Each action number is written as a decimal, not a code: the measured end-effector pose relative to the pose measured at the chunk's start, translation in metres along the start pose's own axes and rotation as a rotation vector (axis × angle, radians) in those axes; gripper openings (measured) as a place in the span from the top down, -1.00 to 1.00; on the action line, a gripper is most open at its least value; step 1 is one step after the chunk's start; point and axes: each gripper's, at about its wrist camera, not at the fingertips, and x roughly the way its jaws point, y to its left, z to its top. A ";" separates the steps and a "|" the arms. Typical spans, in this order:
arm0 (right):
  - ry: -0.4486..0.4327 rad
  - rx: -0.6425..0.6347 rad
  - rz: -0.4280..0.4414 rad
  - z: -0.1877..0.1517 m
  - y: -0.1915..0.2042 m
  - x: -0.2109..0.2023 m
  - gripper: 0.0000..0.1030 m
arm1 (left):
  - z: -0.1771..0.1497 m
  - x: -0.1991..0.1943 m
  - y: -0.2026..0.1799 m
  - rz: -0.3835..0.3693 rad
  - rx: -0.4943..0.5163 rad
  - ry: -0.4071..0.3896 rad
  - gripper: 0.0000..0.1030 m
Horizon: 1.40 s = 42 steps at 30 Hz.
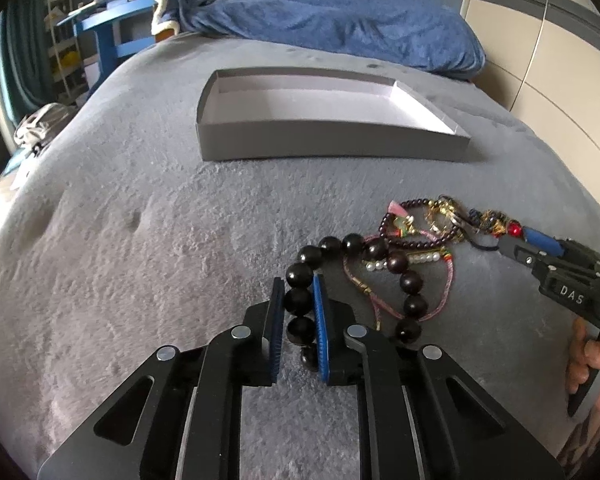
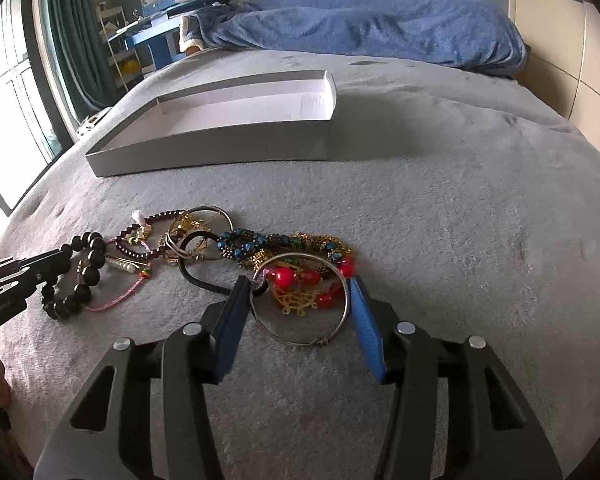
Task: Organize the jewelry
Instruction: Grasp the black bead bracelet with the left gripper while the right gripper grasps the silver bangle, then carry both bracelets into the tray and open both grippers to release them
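Bed [image 1: 140,220]: grey plush cover fills both views; a blue blanket [image 1: 340,20] lies bunched along its far edge.

Box [image 1: 332,140]: shallow grey tray with a white inside, sitting on the cover toward the far edge, well apart from the jewelry. Nothing shows inside it.

Jewelry pile [image 2: 228,248]: a tangled cluster on the cover nearer to you than the box, between your two grippers.

Your left gripper [image 1: 298,320]: blue pads clamped on the dark bead bracelet [image 1: 380,248] at the left end of the pile. Two or three beads sit squeezed between the pads; the rest of the loop curves off to the right, over a pink cord bracelet [image 1: 440,304] and a short row of pearls [image 1: 424,258].

Your right gripper [image 2: 300,300]: pads partly closed around the silver bangle [image 2: 300,332] at the right end of the pile. Both pads touch the ring's outer rim, left and right. The bangle lies flat on the cover, and red beads [image 2: 286,276] and a gold filigree piece [image 2: 298,302] lie inside its circle. A black elastic loop [image 2: 196,276] runs to the left pad.

Smaller items: blue beaded strand [image 2: 240,240] and a thin metal hoop [image 2: 208,220] beyond the bangle.
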 end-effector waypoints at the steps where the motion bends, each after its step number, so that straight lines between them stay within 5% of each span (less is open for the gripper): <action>1: -0.009 0.003 0.005 0.000 0.000 -0.003 0.03 | 0.001 -0.005 0.000 -0.002 0.000 -0.012 0.71; 14: -0.174 0.126 0.153 0.018 -0.020 -0.056 0.03 | 0.033 -0.061 -0.007 -0.035 0.027 -0.172 0.71; 23: -0.187 0.081 0.165 0.053 -0.012 -0.066 0.03 | 0.071 -0.085 0.005 -0.069 0.017 -0.242 0.71; 33: -0.164 -0.026 0.133 0.114 0.001 -0.042 0.03 | 0.120 -0.079 -0.005 -0.072 0.045 -0.294 0.71; 42: -0.107 -0.085 0.111 0.145 0.021 0.014 0.03 | 0.164 -0.030 0.002 -0.054 0.071 -0.298 0.71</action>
